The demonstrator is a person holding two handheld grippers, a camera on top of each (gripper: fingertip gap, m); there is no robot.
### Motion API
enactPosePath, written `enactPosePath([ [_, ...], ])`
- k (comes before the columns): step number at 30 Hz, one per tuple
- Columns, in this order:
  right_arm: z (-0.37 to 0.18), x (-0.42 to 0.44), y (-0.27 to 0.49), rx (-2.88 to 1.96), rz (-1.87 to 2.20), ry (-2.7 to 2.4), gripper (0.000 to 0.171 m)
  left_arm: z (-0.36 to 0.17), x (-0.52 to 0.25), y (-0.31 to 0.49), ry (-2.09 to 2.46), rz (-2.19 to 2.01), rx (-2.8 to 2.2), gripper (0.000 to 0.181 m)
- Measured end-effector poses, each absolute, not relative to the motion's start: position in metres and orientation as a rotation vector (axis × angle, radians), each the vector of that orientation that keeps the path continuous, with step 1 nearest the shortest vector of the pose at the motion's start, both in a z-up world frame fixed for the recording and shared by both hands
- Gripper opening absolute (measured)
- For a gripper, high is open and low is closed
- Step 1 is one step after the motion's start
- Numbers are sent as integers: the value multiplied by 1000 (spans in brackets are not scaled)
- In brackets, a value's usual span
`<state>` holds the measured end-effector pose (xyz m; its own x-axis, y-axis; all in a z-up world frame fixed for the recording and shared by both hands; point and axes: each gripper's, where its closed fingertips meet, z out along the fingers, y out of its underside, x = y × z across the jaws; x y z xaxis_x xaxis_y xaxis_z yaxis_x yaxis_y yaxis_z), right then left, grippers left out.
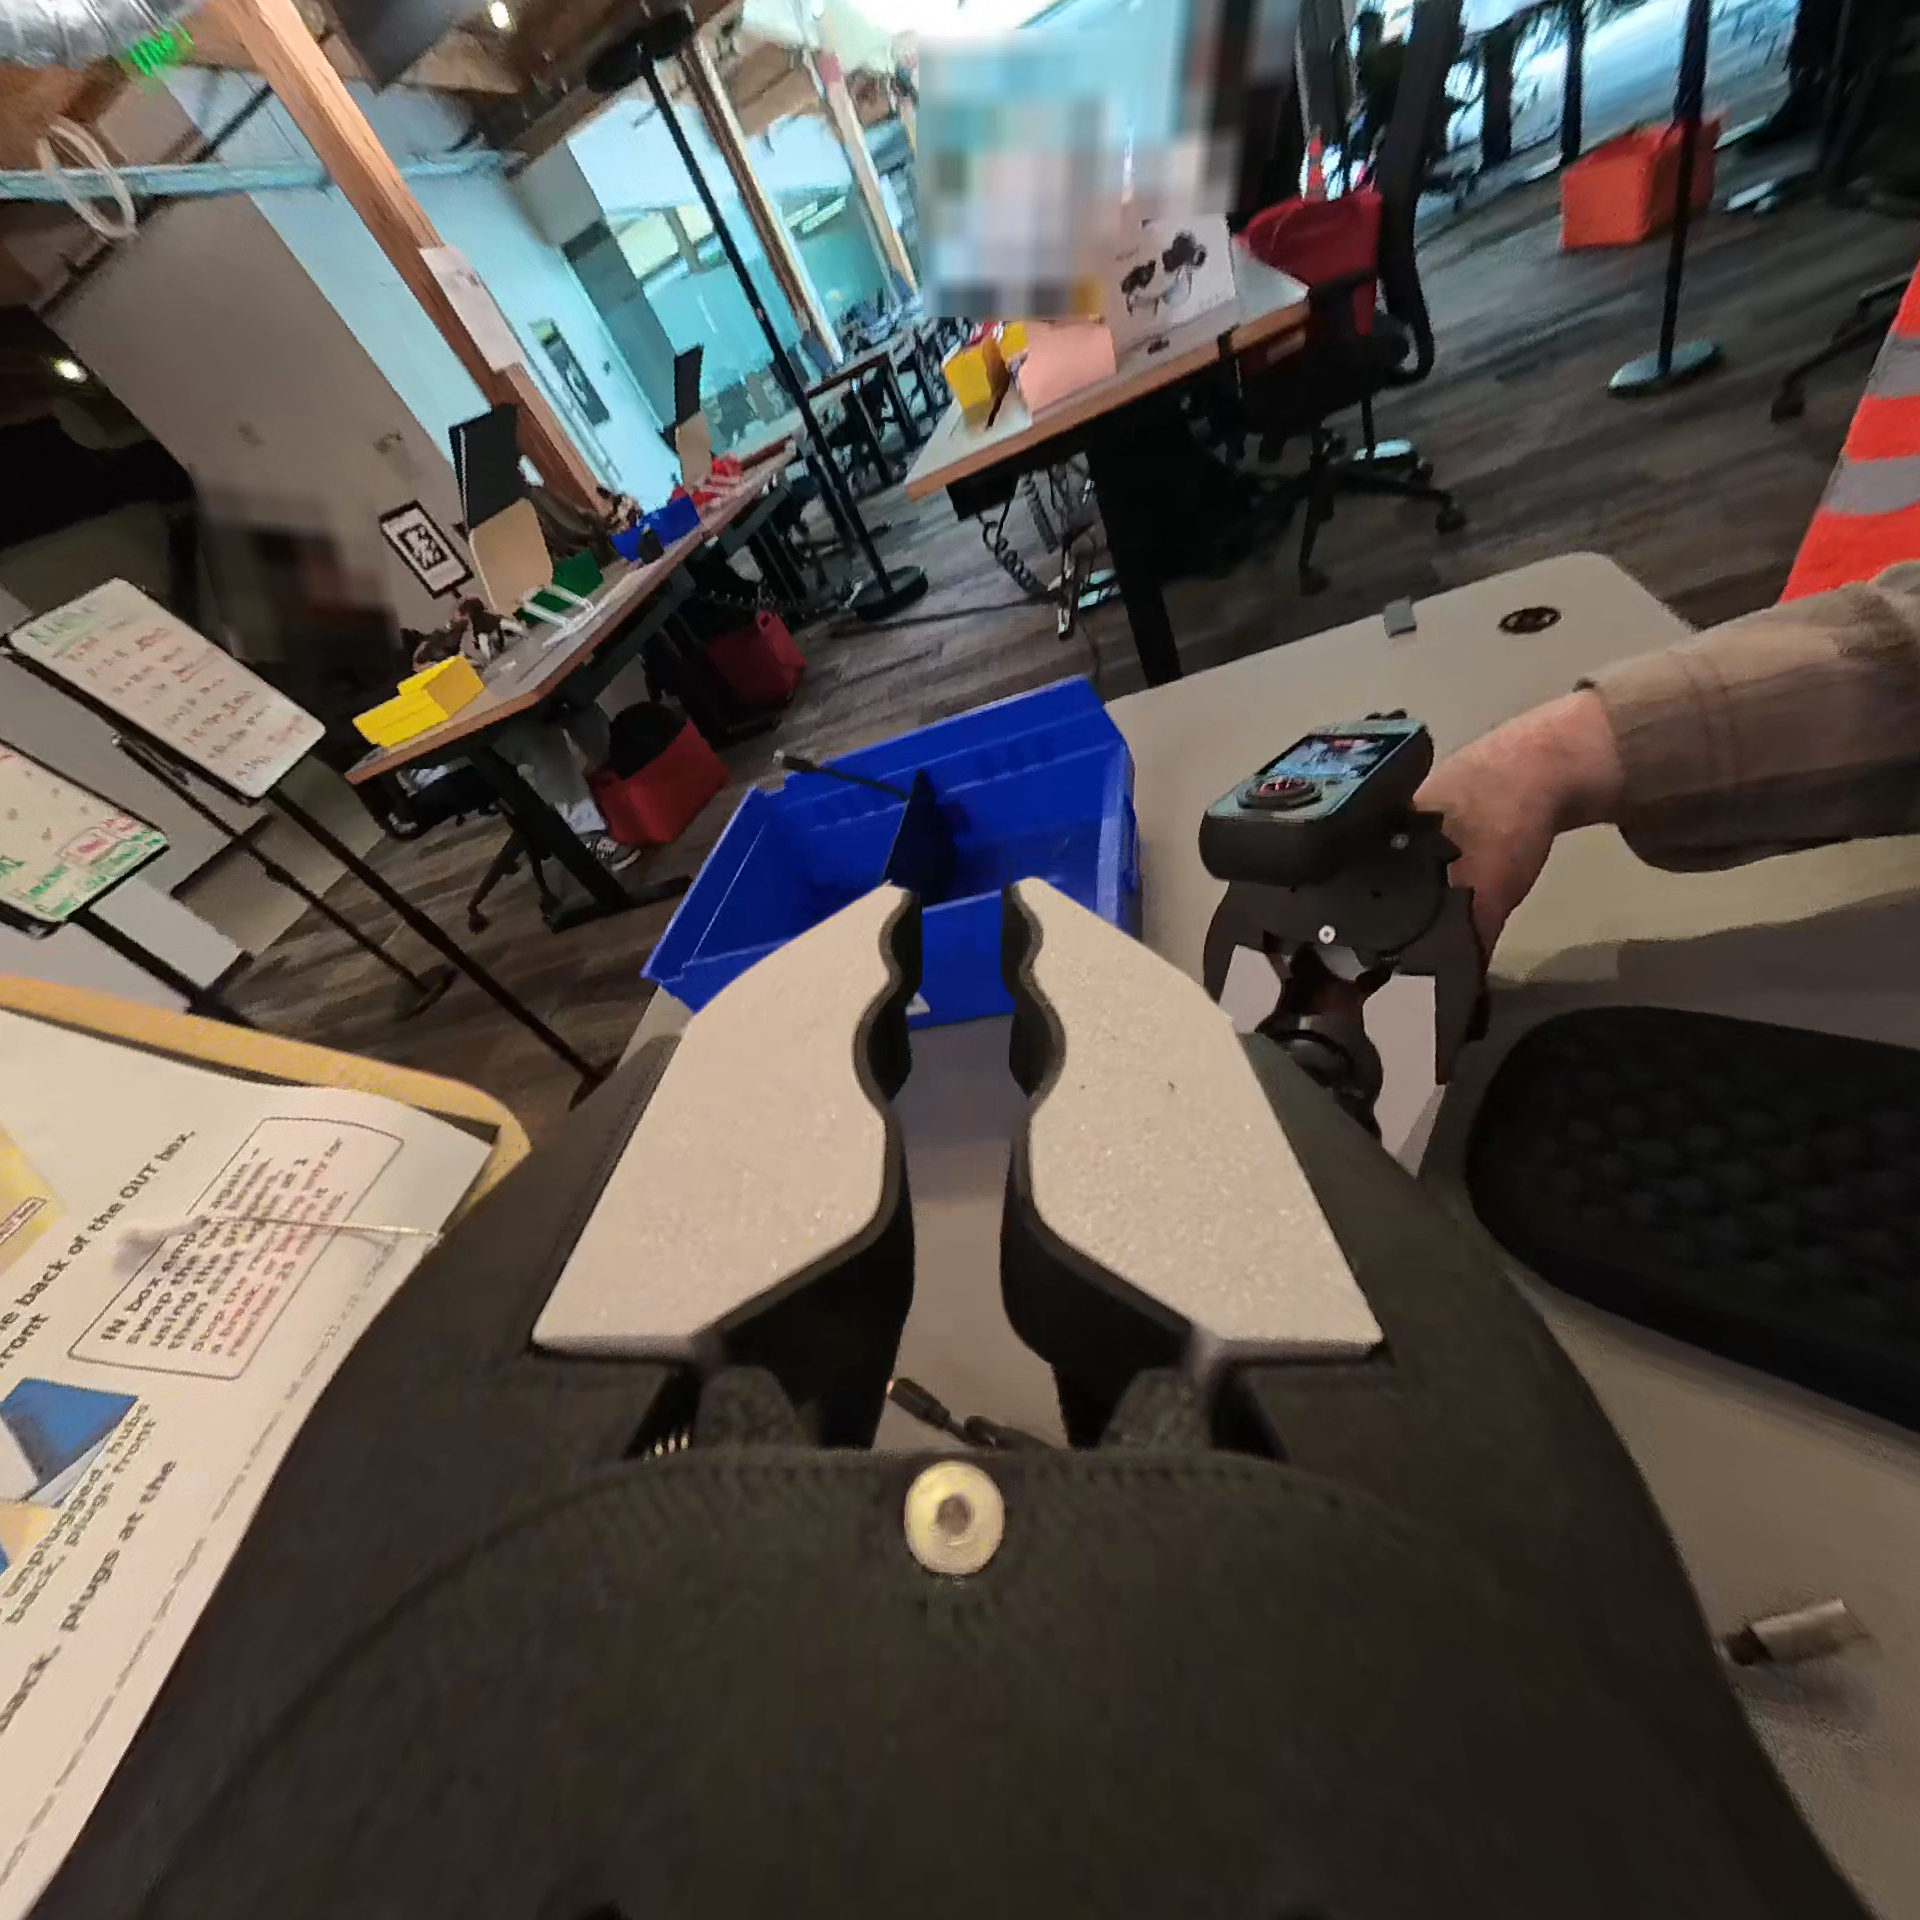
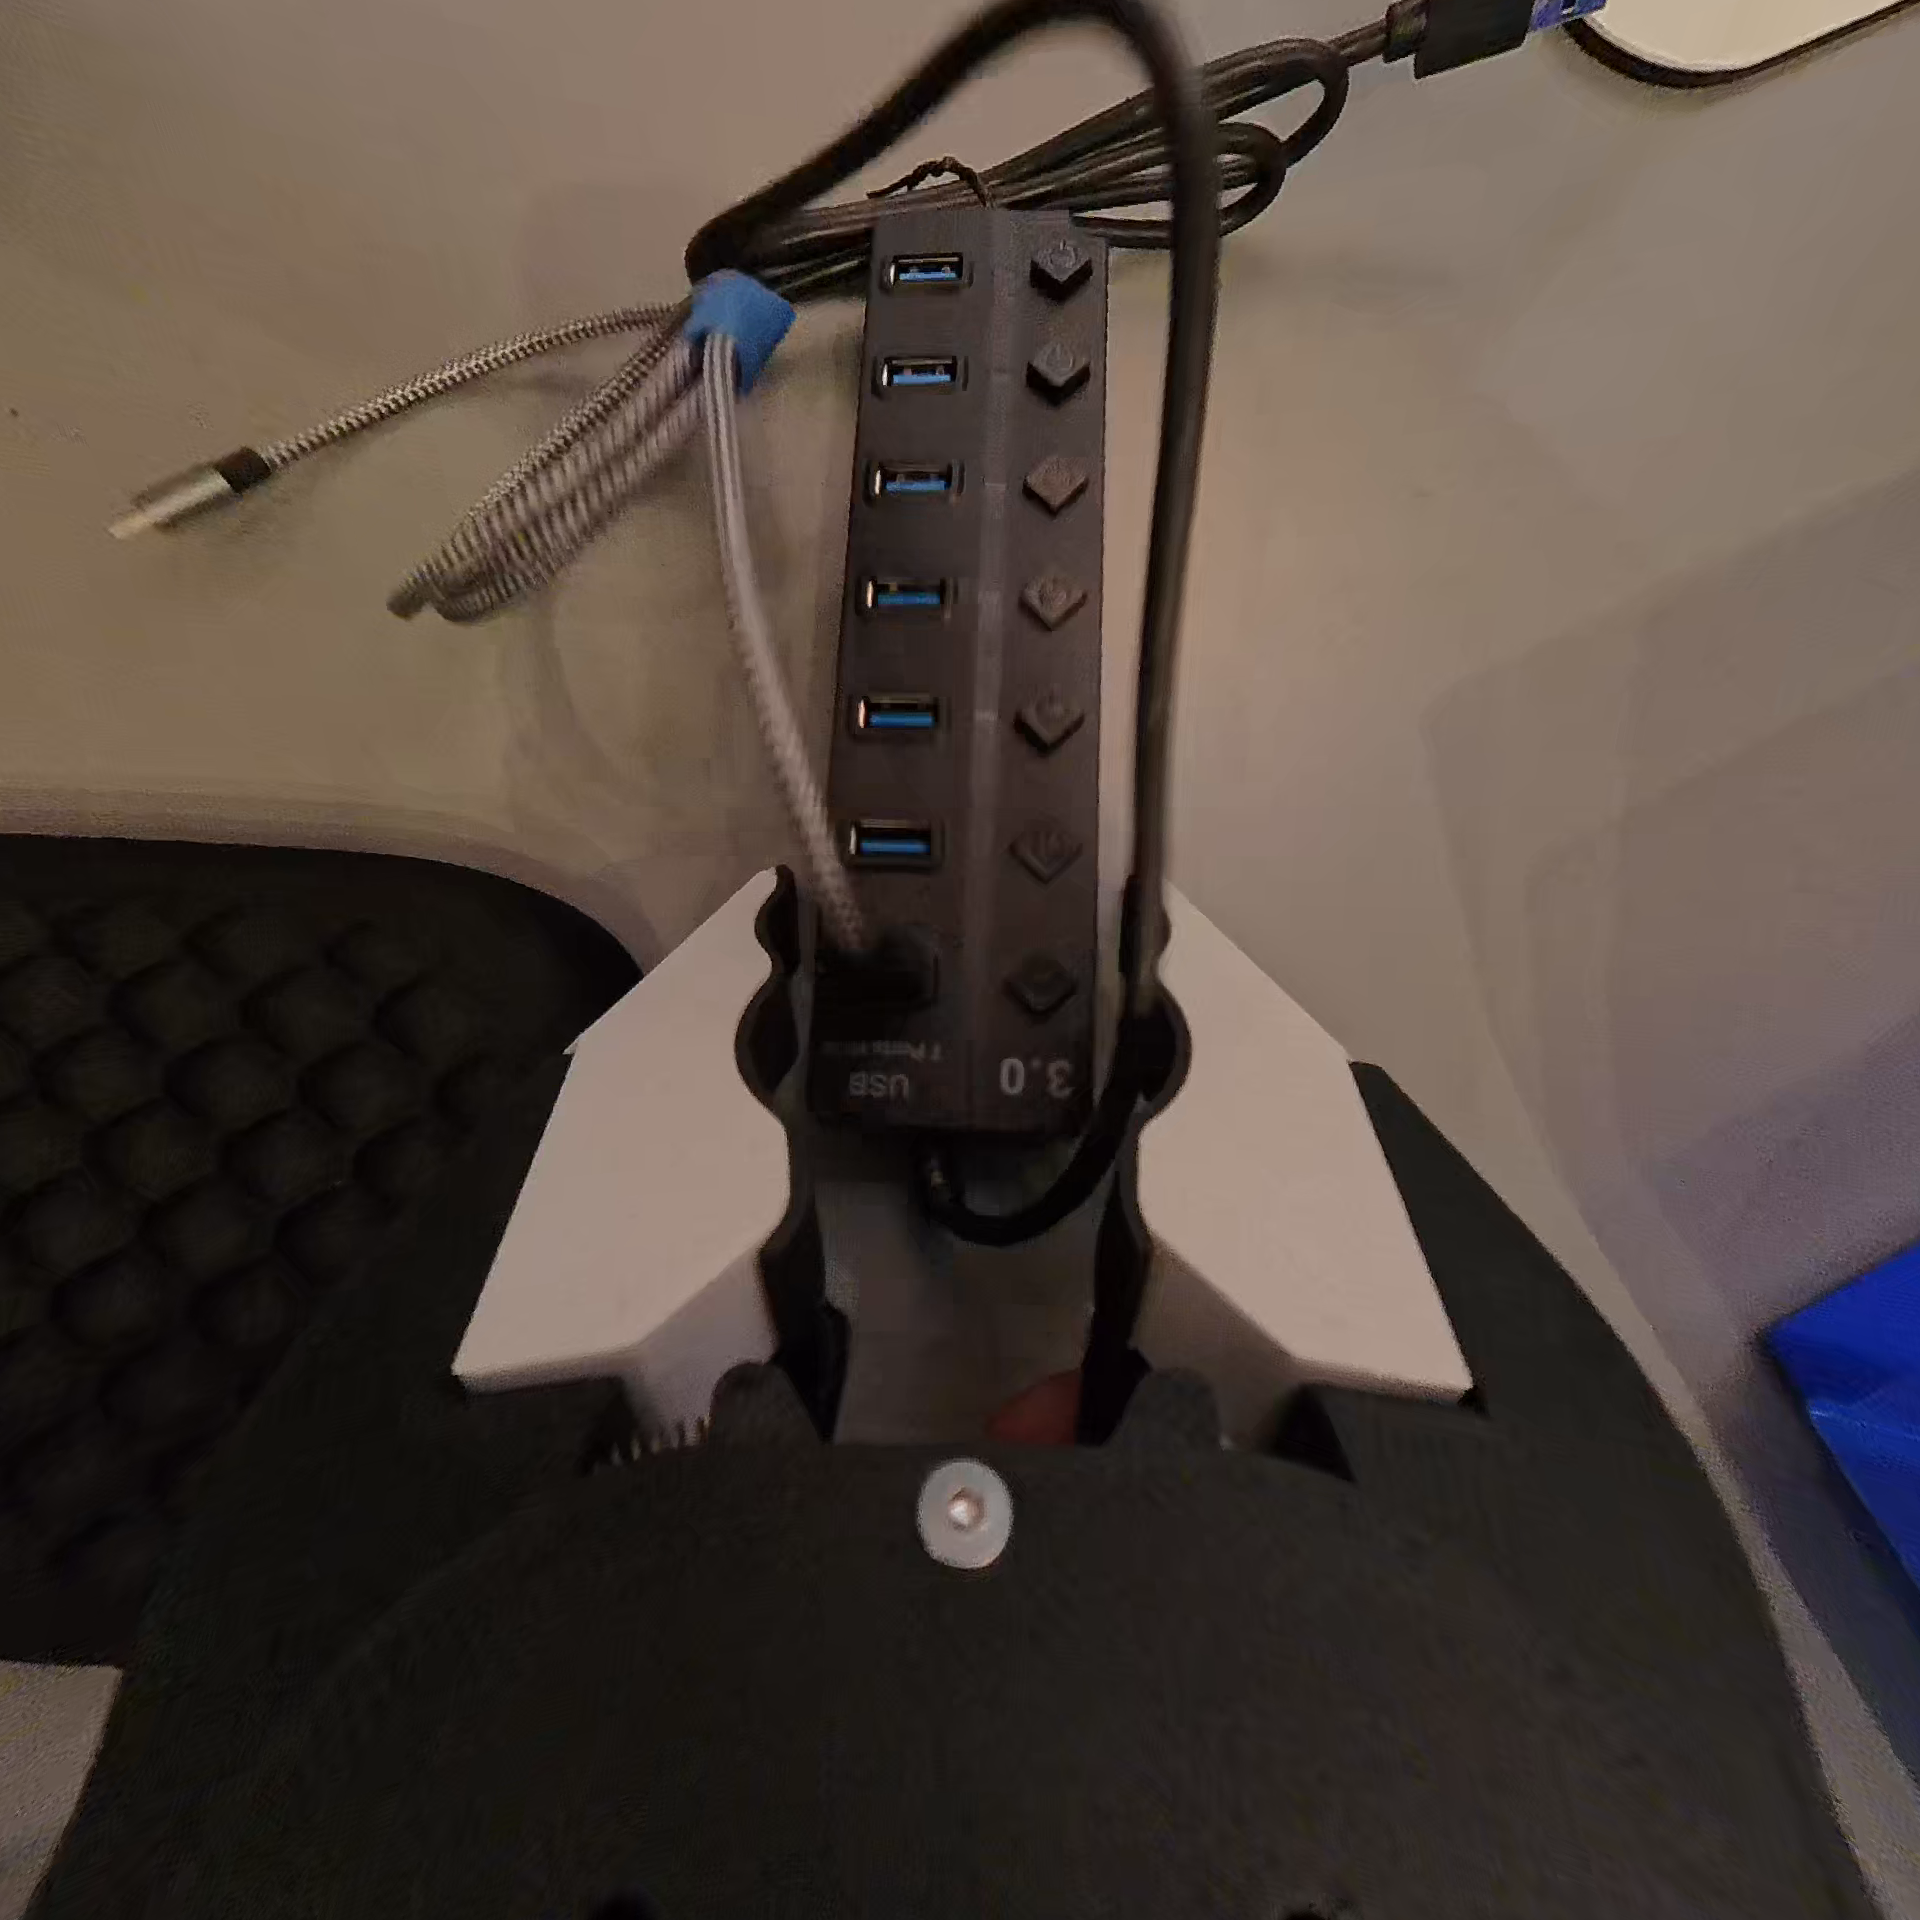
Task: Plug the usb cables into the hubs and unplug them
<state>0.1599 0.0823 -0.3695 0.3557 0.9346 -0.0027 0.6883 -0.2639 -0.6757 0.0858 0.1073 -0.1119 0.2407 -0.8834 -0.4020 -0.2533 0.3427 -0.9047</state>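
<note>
The right gripper (image 2: pixel 961 1013) clamps the near end of a black seven-port USB hub (image 2: pixel 961 665) above the grey table (image 2: pixel 1558 520), a braided silver cable (image 2: pixel 764 686) plugged into its nearest port, six blue ports empty. The left gripper (image 1: pixel 958 940) hovers slightly parted, holding nothing, before a blue bin (image 1: pixel 997 800).

We can't see the hub (image 2: pixel 961 665)'s near end behind gripper fingers (image 2: pixel 665 1174); black cable (image 2: pixel 1174 582) runs off frame top.

Blue bin (image 1: pixel 1023 831): sitting at table's far edge.
Black mat (image 1: pixel 1704 1195): lying on grey table (image 1: pixel 1455 665).
Instruction sheet (image 1: pixel 187 1351): lying left.
Orange cone (image 1: pixel 1870 468): standing right.
</note>
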Motion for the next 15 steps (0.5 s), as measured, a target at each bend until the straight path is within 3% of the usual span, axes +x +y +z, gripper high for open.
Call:
enactPosePath([
  [8,-369,164,79,-2033,535,-1454,66,-117,68,130,1343,-416,-1291,16],
  [11,-367,167,75,-2021,536,-1453,68,-113,6,150,1340,-225,-1371,21],
  [15,-359,173,70,-2011,566,-1402,71,-130,-142,184,1261,118,-1572,25],
])
